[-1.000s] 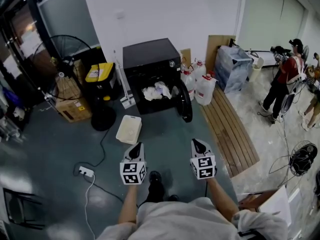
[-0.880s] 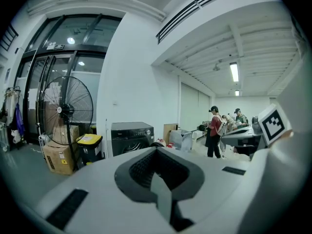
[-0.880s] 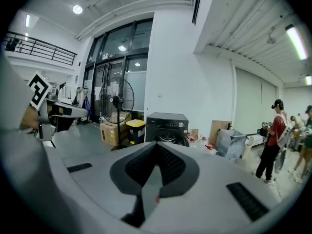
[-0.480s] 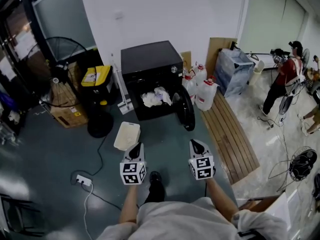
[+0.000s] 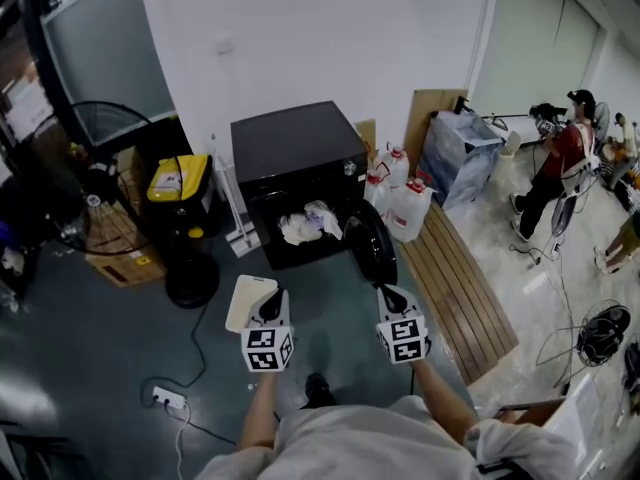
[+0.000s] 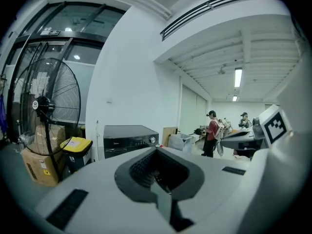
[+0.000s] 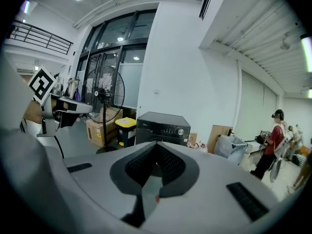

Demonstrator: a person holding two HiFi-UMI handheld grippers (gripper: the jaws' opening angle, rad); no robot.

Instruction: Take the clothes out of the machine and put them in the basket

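The black washing machine stands against the white wall with its round door swung open to the right. Pale clothes lie in the drum opening. A white basket rests on the grey floor in front of the machine, partly hidden behind my left gripper. My right gripper is level with it, just short of the open door. Both are shut with nothing held. In the left gripper view the gripper points at the machine; the right gripper also faces the machine.
A pedestal fan, a yellow-lidded bin and a cardboard box stand left of the machine. Water jugs and wooden planks lie to its right. A power strip with cable is on the floor. People stand far right.
Both grippers have moved forward toward the machine, still shut. The machine and the basket now sit closer, and the left gripper overlaps the basket.
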